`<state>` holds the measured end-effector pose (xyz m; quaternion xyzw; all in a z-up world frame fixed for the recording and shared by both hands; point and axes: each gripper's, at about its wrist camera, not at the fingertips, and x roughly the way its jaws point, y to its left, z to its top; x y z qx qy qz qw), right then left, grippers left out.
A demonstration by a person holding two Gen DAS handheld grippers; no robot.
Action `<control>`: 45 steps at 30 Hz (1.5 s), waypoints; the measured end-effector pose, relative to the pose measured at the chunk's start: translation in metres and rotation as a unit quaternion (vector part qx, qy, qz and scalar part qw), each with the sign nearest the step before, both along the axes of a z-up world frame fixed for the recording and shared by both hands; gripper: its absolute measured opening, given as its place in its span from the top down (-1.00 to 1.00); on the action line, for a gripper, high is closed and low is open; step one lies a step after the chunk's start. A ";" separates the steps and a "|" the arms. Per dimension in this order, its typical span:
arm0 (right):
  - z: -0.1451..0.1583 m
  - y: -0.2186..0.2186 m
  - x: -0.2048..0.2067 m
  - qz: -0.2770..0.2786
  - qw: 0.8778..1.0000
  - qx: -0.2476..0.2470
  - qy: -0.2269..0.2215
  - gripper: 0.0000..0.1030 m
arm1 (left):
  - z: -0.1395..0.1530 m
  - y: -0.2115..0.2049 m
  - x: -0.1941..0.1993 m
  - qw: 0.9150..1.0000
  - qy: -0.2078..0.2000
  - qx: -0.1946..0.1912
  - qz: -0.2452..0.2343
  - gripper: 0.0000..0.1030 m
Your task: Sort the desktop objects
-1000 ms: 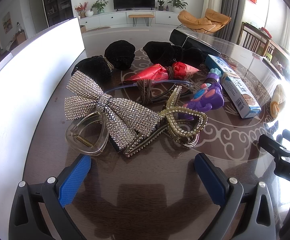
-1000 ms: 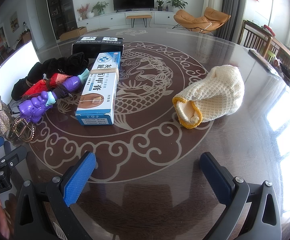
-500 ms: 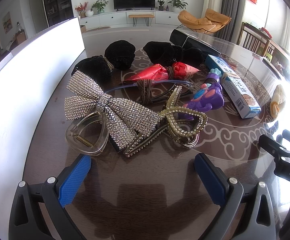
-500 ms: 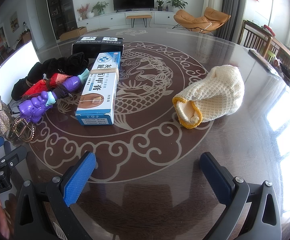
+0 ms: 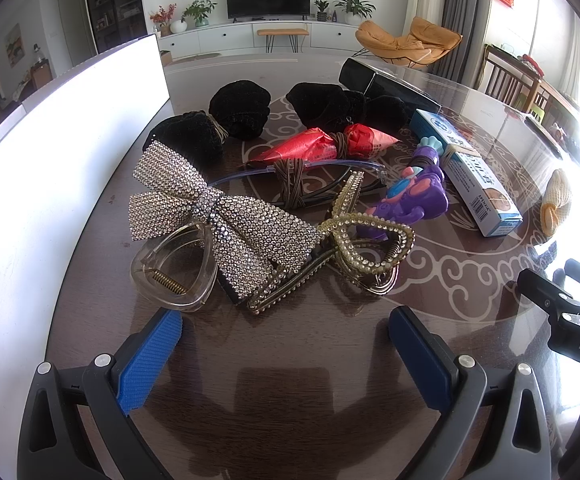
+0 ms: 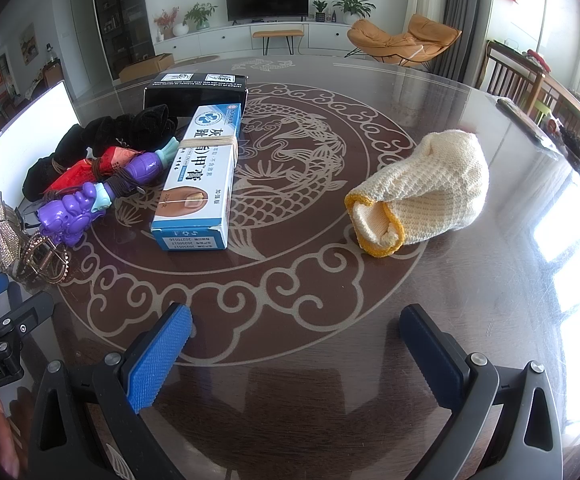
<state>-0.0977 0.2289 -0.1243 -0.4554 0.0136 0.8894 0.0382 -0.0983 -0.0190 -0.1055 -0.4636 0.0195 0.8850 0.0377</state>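
Both wrist views sit low and near, facing across the table point(image 6: 470, 320); left camera at left; both share the blue box point(image 5: 470, 168)

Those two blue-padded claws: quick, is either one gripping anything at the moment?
Left gripper: open, holding nothing.
Right gripper: open, holding nothing.

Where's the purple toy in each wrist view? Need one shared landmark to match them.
Left wrist: purple toy sits right of centre, behind the gold clip, left of the blue box.
Right wrist: purple toy lies at the left, left of the blue box.
Shared landmark: the blue box, right beside the toy in both views.
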 end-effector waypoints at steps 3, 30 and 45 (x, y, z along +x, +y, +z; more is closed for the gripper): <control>0.000 0.000 0.000 0.000 1.000 0.000 0.000 -1.00 | 0.000 0.000 0.000 1.000 0.000 0.000 0.000 -1.00; 0.000 0.000 0.000 0.000 1.000 0.000 0.000 -1.00 | 0.000 -0.001 0.000 1.000 0.000 0.000 -0.003 -1.00; 0.000 0.000 0.000 0.000 1.000 0.000 0.000 -1.00 | 0.000 -0.001 0.000 1.000 0.000 0.000 -0.005 -1.00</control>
